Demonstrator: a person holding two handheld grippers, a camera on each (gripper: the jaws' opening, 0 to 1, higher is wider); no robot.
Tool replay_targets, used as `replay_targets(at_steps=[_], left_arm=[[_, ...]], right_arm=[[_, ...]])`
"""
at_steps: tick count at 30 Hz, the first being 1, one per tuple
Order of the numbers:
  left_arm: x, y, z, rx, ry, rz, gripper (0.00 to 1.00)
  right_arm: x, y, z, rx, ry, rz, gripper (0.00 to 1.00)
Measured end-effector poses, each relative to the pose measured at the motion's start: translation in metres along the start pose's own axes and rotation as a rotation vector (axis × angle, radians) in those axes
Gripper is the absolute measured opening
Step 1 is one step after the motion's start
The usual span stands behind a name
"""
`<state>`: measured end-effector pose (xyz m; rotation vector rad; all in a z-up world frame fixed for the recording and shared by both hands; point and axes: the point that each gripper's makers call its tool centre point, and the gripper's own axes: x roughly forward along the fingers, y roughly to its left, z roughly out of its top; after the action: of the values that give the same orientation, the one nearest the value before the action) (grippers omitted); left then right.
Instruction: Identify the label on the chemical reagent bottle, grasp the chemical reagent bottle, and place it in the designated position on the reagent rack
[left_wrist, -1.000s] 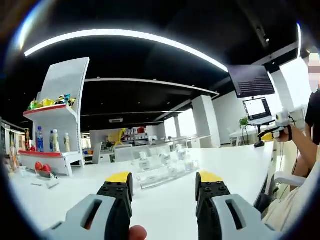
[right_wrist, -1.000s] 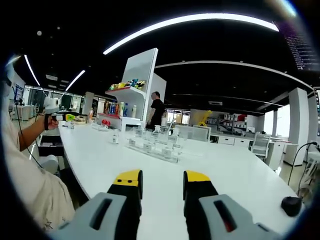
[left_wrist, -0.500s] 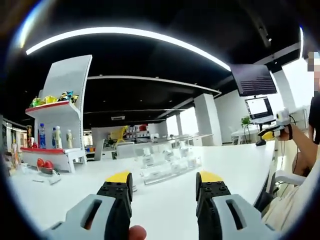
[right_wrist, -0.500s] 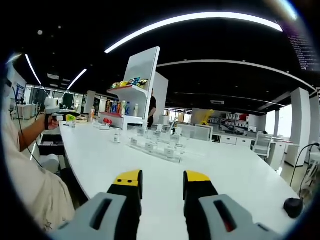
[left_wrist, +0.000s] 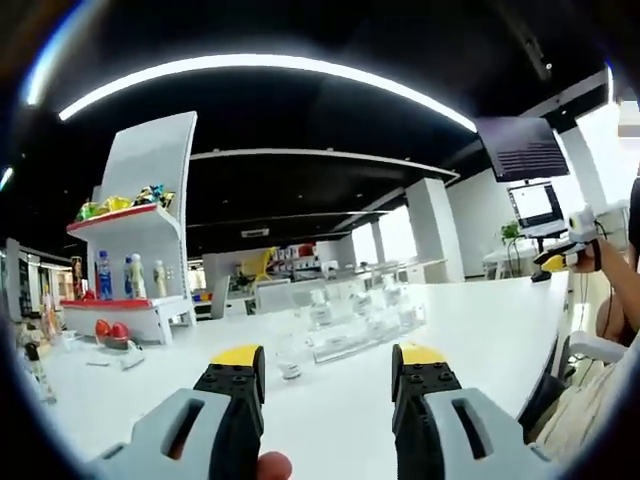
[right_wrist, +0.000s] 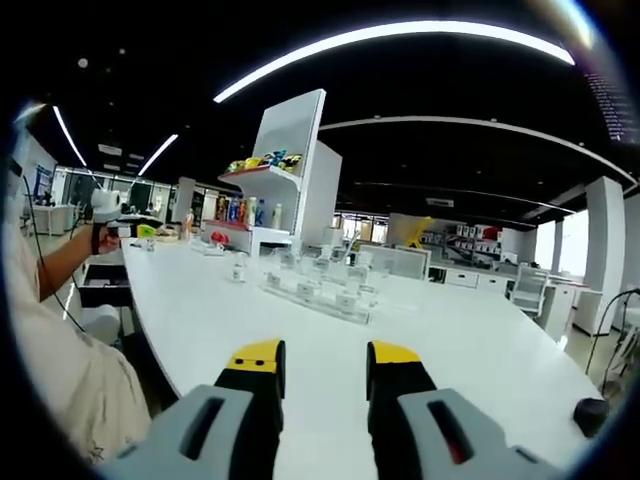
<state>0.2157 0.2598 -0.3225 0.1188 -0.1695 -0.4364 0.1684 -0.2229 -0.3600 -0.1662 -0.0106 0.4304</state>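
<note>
Left gripper view, clear acrylic reagent rack (left_wrist: 352, 325) on glossy white table (left_wrist: 470, 330), both grippers' fingers wide, empty

Bright ceiling strip light (left_wrist: 270, 70) blew out against dark ceiling; bench (right_wrist: 300, 340) glared white, edges warped.

No lettering can be read: the reagent bottles' (right_wrist: 304, 291) labels are too small and blurred.

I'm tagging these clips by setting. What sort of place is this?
Probably an open-plan office or demo lab: a long white table holding a clear reagent rack with small bottles, a white display shelf of bottles and snacks, and monitors at the far end.
</note>
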Motion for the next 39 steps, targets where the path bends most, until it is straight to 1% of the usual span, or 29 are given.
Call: replay_targets(at_steps=[5, 7, 12, 20, 24, 27, 34, 39], left_arm=[[0.004, 0.007, 0.000, -0.017, -0.005, 0.042, 0.51], [0.007, 0.008, -0.003, -0.025, -0.001, 0.056, 0.51], [0.009, 0.010, -0.008, -0.036, 0.009, 0.072, 0.51], [0.017, 0.014, -0.004, -0.032, 0.004, 0.115, 0.51], [0.024, 0.016, -0.006, -0.020, 0.008, 0.139, 0.51], [0.028, 0.019, -0.007, -0.029, 0.010, 0.154, 0.51], [0.038, 0.025, -0.006, -0.025, 0.002, 0.190, 0.50], [0.048, 0.028, -0.012, -0.016, 0.008, 0.199, 0.50]], right_arm=[[0.002, 0.003, -0.001, -0.002, 0.004, 0.006, 0.32], [0.002, 0.003, -0.001, -0.002, 0.004, 0.006, 0.32], [0.002, 0.001, -0.002, -0.001, 0.005, 0.003, 0.32], [0.002, 0.002, -0.004, 0.001, 0.010, 0.002, 0.32], [0.001, 0.003, -0.004, 0.001, 0.010, 0.001, 0.32], [0.001, 0.002, -0.004, 0.001, 0.011, 0.000, 0.32], [0.000, 0.000, -0.004, 0.004, 0.012, -0.006, 0.32], [0.000, 0.000, -0.004, 0.003, 0.014, -0.008, 0.32]])
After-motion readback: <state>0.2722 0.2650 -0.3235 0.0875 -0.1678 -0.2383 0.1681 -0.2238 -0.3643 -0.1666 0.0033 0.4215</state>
